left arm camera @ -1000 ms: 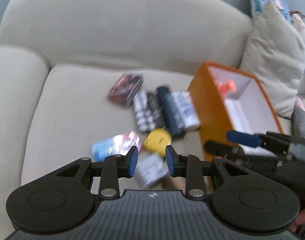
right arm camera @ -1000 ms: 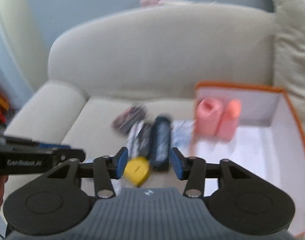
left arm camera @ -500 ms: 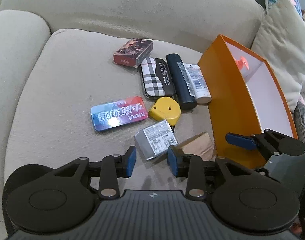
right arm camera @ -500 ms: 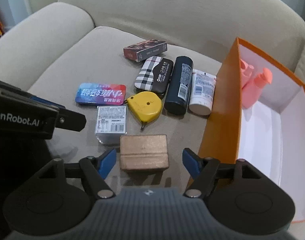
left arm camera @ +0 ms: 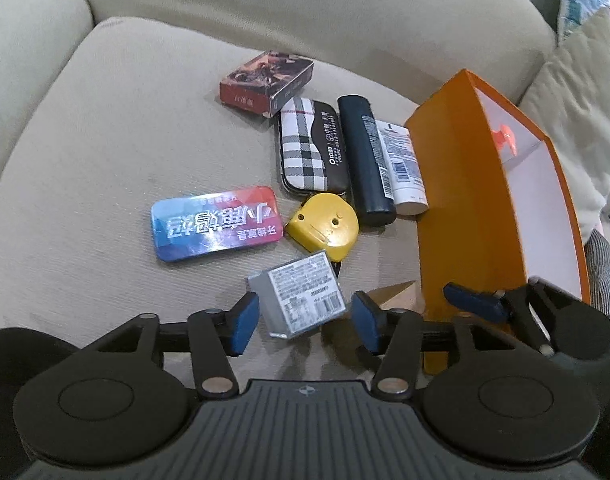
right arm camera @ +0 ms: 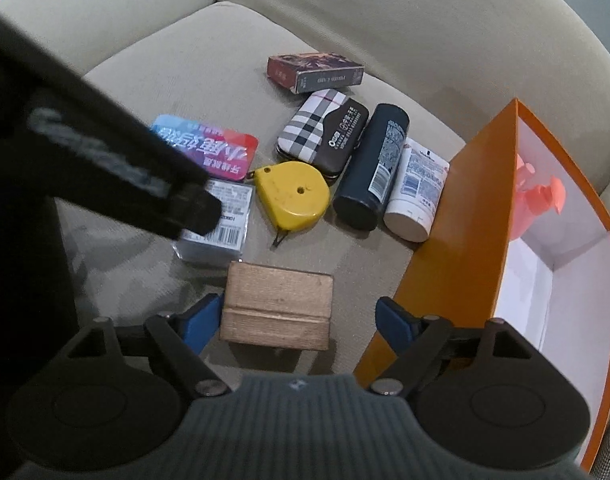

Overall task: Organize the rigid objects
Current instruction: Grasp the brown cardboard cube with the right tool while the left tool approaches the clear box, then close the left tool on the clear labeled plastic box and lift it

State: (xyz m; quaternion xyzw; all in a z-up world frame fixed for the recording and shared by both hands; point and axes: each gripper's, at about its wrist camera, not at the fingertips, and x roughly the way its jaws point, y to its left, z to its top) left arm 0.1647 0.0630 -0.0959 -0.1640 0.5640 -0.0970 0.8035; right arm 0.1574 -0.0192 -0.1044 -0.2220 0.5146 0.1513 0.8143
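Note:
Several small objects lie on a beige sofa seat (left arm camera: 105, 128). My left gripper (left arm camera: 305, 322) is open, its fingers on either side of a grey labelled box (left arm camera: 301, 294), not closed on it. My right gripper (right arm camera: 301, 322) is open around a wooden block (right arm camera: 277, 306). Beyond lie a yellow tape measure (left arm camera: 325, 226), a blue-red tin (left arm camera: 217, 222), a plaid case (left arm camera: 311, 150), a dark bottle (left arm camera: 365, 160), a white tube (left arm camera: 401, 168) and a card box (left arm camera: 267, 82). An orange box (right arm camera: 465, 240) with a white inside stands to the right.
Pink bottles (right arm camera: 545, 196) stand inside the orange box at its far end. A cushion (left arm camera: 577, 112) leans at the right. The sofa armrest (left arm camera: 29, 40) rises at the left and the backrest (left arm camera: 305, 8) behind. The left gripper's body crosses the right wrist view (right arm camera: 105, 160).
Both grippers have dropped toward the seat and opened wider. The left now brackets the grey box; the right brackets the wooden block.

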